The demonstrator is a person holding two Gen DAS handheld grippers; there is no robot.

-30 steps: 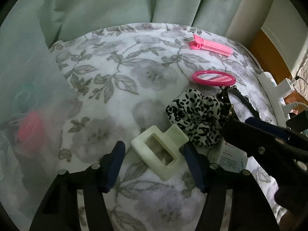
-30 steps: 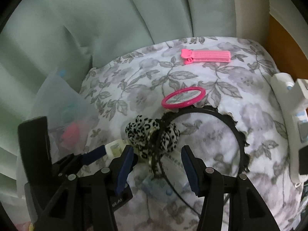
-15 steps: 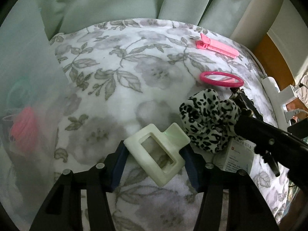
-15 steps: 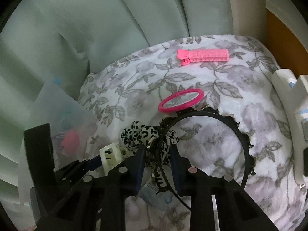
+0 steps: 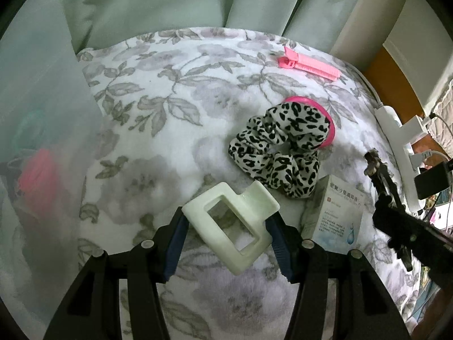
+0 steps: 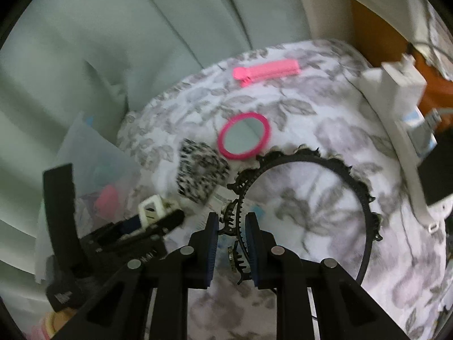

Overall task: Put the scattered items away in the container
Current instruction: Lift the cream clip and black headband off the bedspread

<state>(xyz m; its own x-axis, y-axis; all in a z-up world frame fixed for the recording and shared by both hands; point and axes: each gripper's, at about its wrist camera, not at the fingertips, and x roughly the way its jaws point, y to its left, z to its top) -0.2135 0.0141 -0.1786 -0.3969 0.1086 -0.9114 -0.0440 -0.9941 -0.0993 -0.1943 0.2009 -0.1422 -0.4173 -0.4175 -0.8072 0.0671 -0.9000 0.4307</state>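
So far only a few bits sit in the clear bag [image 5: 42, 130]; left gripper [image 5: 226, 239] clamps the cream claw clip [image 5: 232, 226], right gripper [image 6: 231, 250] is closing on the black headband [image 6: 365, 198], while scrunchie [image 5: 280, 150], mirror [image 6: 243, 136] and pink clip [image 6: 266, 72] wait on the blanket [image 5: 170, 119].

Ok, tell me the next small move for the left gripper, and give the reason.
Probably lift it and carry it toward the translucent container on its left. The left gripper already has its pads against both sides of the pale green claw clip, which sits tilted just above the floral blanket.
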